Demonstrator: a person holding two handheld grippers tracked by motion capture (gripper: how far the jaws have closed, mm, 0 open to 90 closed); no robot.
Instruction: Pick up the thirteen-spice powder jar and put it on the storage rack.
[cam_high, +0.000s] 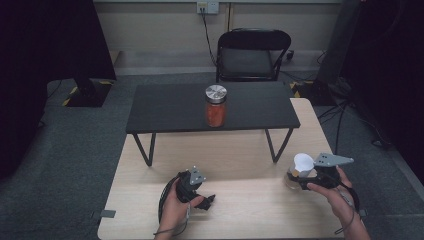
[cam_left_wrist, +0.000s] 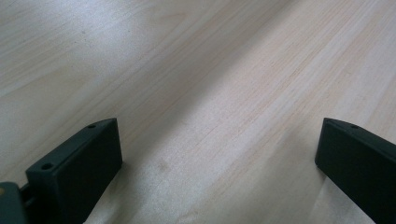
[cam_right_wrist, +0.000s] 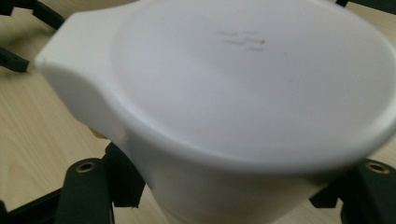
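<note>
Two grippers: right gripper (cam_high: 306, 179) jaws clamp white-lidded container (cam_right_wrist: 243, 93), lid marks illegible, possibly scratches; left gripper (cam_high: 206, 200) jaws open

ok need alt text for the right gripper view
A white lid with a small tab at its left edge sits on a container gripped between the black right tongs, close to the camera. Light wooden table shows behind.
</note>
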